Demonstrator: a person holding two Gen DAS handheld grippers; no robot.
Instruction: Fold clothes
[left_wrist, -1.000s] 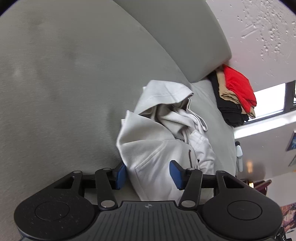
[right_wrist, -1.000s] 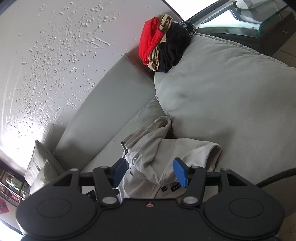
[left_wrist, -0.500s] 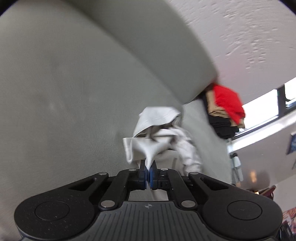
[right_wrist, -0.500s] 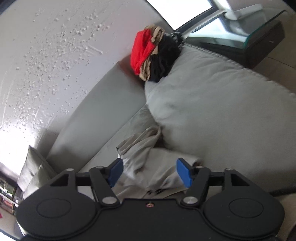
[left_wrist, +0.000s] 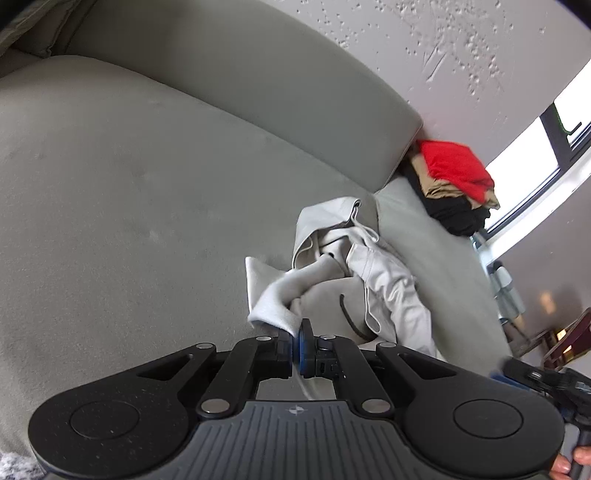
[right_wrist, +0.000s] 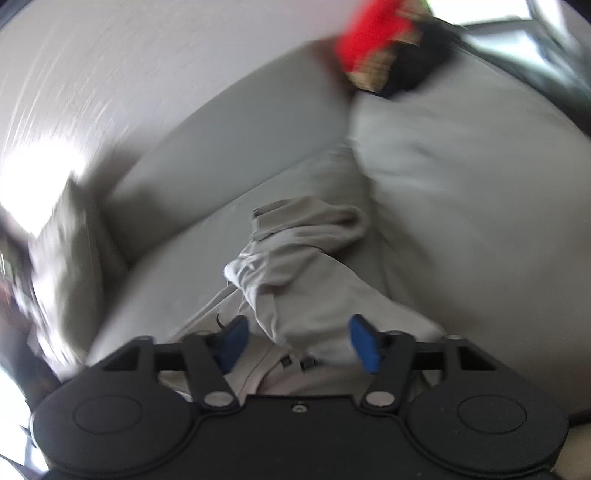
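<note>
That crumpled light grey hoodie (left_wrist: 354, 280) is bunched on the sofa seat (left_wrist: 129, 206), pushed up near the backrest (left_wrist: 258, 92) and the cushion edge by the clothes pile (left_wrist: 454, 188). Your left gripper (left_wrist: 296, 345) is pinching just a thin corner of it, so a hard tug could slip it free. Your right gripper (right_wrist: 299, 341) is spread wide over the fabric, holding nothing. The right view is blurry, so slow down. There's plenty of bare seat to your left for spreading it.

We see a pale grey hoodie (left_wrist: 384, 291) ahead of blue-padded claws, plain grey sofa (left_wrist: 147, 206), and a red-tan-black clothes pile (left_wrist: 452, 184) beyond.
</note>
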